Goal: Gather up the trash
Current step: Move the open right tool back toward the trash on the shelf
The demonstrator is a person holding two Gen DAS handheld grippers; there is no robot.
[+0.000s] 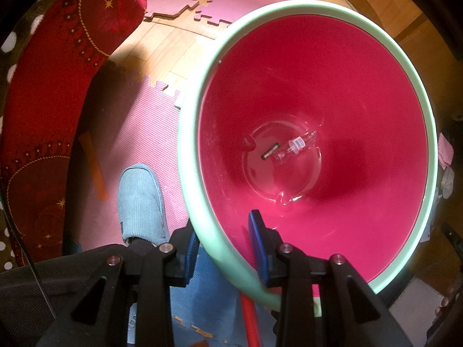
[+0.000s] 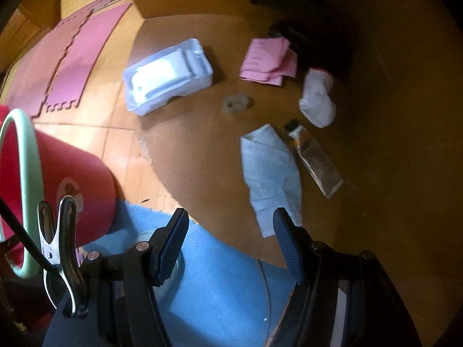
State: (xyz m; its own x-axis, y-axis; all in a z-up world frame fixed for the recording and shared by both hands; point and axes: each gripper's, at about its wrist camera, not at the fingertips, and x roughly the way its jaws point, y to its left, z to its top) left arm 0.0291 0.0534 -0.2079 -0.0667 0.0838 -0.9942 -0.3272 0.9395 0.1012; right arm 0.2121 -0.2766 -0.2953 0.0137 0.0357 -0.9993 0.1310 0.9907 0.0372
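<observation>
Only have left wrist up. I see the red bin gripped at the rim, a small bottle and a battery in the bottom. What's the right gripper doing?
Observer: The right gripper is open and empty, above a pale blue folded paper on the brown floor.
Operator: Any other trash out there?
Observer: Yes: a squeezed tube right beside that paper, a white crumpled wrapper, pink folded sheets and a white plastic tray.
Operator: Where's the bin relative to all that?
Observer: In the right wrist view the red bin sits at the left edge, across a stretch of bare floor from the litter.
</observation>
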